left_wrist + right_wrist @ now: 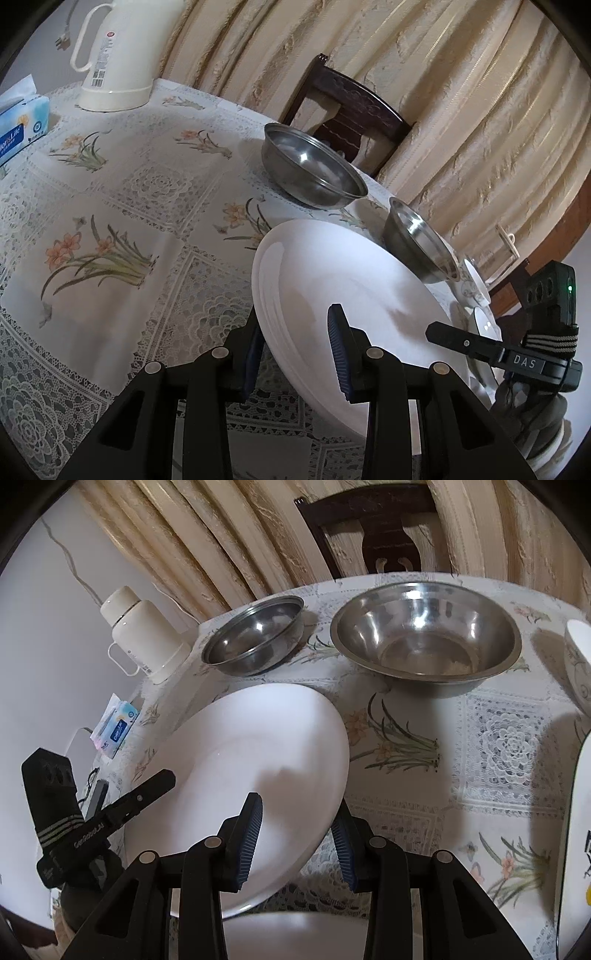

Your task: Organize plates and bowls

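Both grippers, left (297, 345) and right (299, 840), clamped on opposite rims of 1 white plate (343, 280), 1 pad above and 1 beneath each edge, plate tilted off the tablecloth (122, 206). Beyond it 2 steel bowls (424, 635), well apart; another plate (574, 830) at right, the likeliest place to stack.

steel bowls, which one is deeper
The steel bowl in front of the chair is deeper, with tall steep walls. The other steel bowl, nearer the kettle, is shallow and flatter.
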